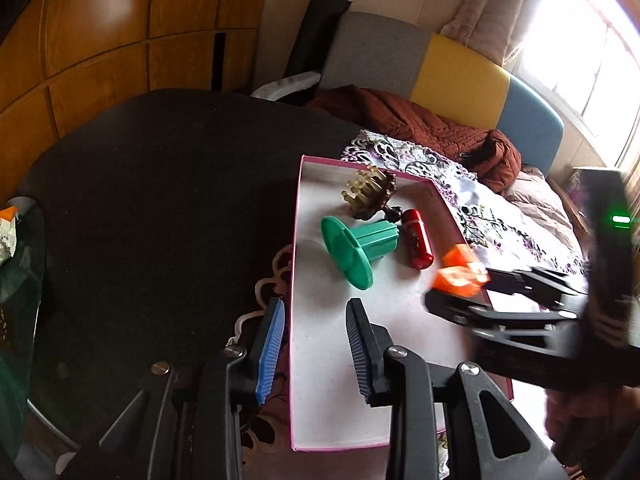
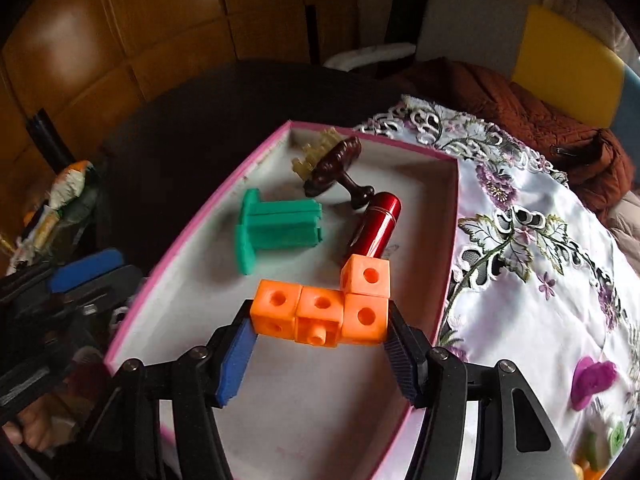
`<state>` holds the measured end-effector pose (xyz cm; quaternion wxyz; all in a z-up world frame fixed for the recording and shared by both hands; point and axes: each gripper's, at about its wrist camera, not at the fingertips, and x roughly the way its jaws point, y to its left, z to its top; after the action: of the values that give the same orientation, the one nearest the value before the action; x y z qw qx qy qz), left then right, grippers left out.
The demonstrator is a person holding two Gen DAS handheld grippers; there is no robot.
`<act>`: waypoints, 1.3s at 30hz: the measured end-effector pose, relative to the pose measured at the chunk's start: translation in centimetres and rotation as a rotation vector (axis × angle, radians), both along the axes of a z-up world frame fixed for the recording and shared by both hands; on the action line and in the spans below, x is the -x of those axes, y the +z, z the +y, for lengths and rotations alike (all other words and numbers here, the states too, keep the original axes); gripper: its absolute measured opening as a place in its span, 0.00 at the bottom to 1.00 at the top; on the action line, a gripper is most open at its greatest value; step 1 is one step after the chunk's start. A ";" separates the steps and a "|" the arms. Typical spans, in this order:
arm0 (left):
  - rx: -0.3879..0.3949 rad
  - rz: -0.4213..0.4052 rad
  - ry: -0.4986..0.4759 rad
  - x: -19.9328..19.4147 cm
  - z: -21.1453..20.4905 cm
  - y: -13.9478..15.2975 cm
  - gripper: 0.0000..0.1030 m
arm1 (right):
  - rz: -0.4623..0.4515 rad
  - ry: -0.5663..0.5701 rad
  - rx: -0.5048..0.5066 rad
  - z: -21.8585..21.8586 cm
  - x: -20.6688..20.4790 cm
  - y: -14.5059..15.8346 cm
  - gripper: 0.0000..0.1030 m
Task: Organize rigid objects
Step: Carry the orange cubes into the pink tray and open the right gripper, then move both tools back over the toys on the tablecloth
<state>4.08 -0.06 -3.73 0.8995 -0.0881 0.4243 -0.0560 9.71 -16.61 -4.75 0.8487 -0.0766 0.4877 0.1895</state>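
Observation:
A shallow white box with a pink rim (image 1: 297, 264) (image 2: 192, 236) lies on the table. Inside it are a green flanged spool (image 1: 356, 244) (image 2: 276, 232), a red metal cylinder (image 1: 416, 238) (image 2: 374, 222) and a brown toothed comb piece (image 1: 368, 194) (image 2: 332, 162). My right gripper (image 2: 320, 326) is shut on an L-shaped block of orange cubes (image 2: 324, 304), held just above the box's floor near its right wall; it looks blurred in the left wrist view (image 1: 460, 276). My left gripper (image 1: 316, 340) stands open astride the box's left wall, pads clear of it.
A floral cloth (image 2: 540, 240) covers the table right of the box, with a purple heart-shaped piece (image 2: 594, 380) and small green and yellow pieces (image 2: 612, 436) on it. Dark tabletop (image 1: 160, 180) lies to the left, packets (image 2: 68, 196) at its edge. A brown jacket (image 1: 420, 120) lies behind.

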 end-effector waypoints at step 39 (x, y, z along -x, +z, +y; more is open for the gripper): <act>-0.060 -0.029 -0.251 1.2 -8.5 1.7 0.31 | -0.196 -0.670 -0.077 -26.1 9.6 6.6 0.93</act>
<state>2.89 -8.53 -2.05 0.8936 -0.0065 0.4205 -0.1567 0.11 -42.70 1.86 0.9089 0.1018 0.3943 -0.0896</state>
